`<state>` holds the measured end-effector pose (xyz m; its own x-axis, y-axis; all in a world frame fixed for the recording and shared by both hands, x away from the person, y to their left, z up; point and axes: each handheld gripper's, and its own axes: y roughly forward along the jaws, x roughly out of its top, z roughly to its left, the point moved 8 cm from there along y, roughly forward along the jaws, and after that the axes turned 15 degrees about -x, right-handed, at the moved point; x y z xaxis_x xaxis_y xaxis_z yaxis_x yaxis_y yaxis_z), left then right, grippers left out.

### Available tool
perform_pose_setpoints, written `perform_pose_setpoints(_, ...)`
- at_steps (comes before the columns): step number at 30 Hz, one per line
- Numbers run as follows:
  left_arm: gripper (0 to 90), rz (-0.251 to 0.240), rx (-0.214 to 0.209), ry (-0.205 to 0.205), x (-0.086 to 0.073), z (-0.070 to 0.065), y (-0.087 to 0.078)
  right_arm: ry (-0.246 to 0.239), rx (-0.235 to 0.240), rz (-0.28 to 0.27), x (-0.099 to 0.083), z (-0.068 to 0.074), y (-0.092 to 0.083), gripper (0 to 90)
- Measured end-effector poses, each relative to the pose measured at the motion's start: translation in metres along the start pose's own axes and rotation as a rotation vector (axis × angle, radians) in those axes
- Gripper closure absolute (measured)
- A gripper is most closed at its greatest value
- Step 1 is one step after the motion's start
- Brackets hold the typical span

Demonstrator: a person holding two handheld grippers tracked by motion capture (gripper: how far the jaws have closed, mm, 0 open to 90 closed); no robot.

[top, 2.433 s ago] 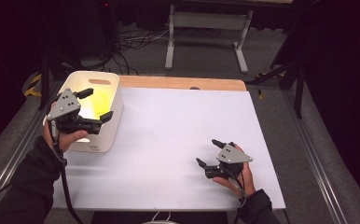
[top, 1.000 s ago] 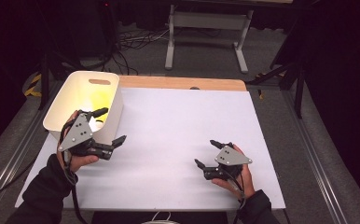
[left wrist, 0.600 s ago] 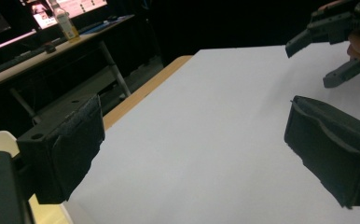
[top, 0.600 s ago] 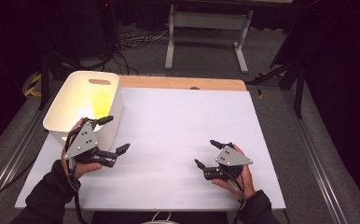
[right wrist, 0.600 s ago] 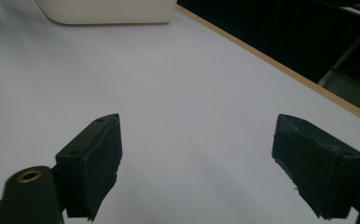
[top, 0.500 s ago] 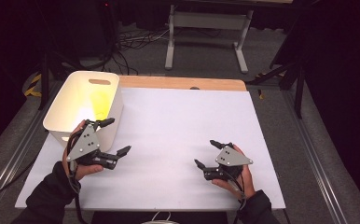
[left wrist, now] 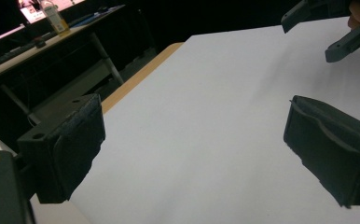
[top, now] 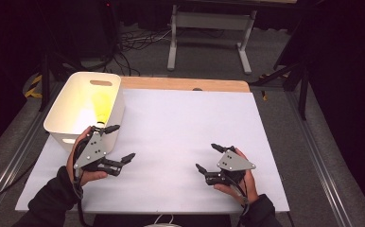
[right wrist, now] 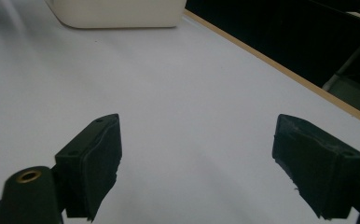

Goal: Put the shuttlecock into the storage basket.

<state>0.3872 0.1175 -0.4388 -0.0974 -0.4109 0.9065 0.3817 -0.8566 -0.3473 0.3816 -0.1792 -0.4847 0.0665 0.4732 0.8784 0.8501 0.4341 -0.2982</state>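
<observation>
White bin [top: 83, 109] just beside left gripper [top: 122, 143]

No legible txt, labels or nos. on anything.

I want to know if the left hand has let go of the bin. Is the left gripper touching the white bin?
Cannot tell. In the high view the left gripper has one jaw tip overlapping the white bin at its near corner, so no gap or contact shows plainly.
</observation>
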Motion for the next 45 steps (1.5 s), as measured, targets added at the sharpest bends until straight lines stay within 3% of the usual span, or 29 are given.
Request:
perform_pose_setpoints(7,7.0,0.017,-0.015,0.004,-0.009,-0.004,0.004,-0.009,0.005,-0.001,0.001,0.003,-0.002,16.9)
perform_pose_setpoints(16,7.3,0.047,0.004,-0.006,-0.03,-0.006,0.009,-0.009,0.005,0.004,-0.001,0.003,-0.003,16.8)
perform_pose_setpoints(21,7.1,0.071,-0.011,-0.004,-0.041,-0.011,0.012,-0.013,0.004,0.005,-0.002,0.004,-0.005,16.8)
perform_pose_setpoints(37,7.5,0.087,-0.027,-0.053,-0.066,-0.015,0.014,-0.015,-0.006,0.029,-0.009,0.006,-0.012,16.5)
perform_pose_setpoints(45,7.7,0.127,-0.033,-0.078,-0.083,-0.022,0.01,-0.012,-0.005,0.036,-0.012,0.007,-0.012,16.0)
